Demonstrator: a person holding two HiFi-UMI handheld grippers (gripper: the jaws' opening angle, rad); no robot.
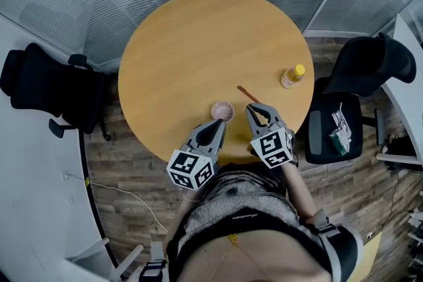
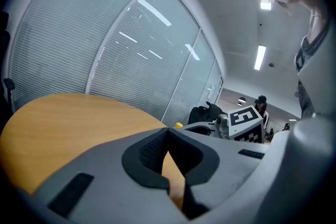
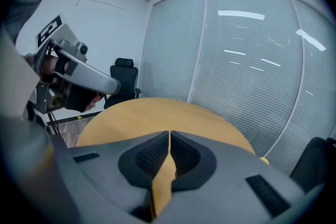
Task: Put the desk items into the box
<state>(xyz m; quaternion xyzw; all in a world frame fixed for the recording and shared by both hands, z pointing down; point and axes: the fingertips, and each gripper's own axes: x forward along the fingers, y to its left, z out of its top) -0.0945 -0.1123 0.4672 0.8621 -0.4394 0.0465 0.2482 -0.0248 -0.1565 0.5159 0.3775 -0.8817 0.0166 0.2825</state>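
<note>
Surface: round, pale wood, set before slatted glass walls.
Left gripper: jaws pressed together, nothing between them. Tips over the near edge of the surface, just beside the pink dish on its near side. Contact with the dish not clear.
Right gripper: jaws pressed together, empty. Tilted down, tips over the surface close to the near end of the brown stick.
Pink dish: small, round, resting on the surface between the two gripper tips, nearer the left one.
Brown stick: thin, lying flat on the surface, slanted from far-left to near-right, between the dish and the bottle.
Bottle: small, pale body, yellow cap. On the surface near its right edge, well apart from both grippers.
Marker cubes: one at the back of each gripper, over the near rim of the surface.
Left chair: black office chair, off the surface's left side.
Right chair: black office chair by the surface's right side. Small items on its seat, too small to tell.
Person: torso in a patterned top at the bottom of the head view.
</note>
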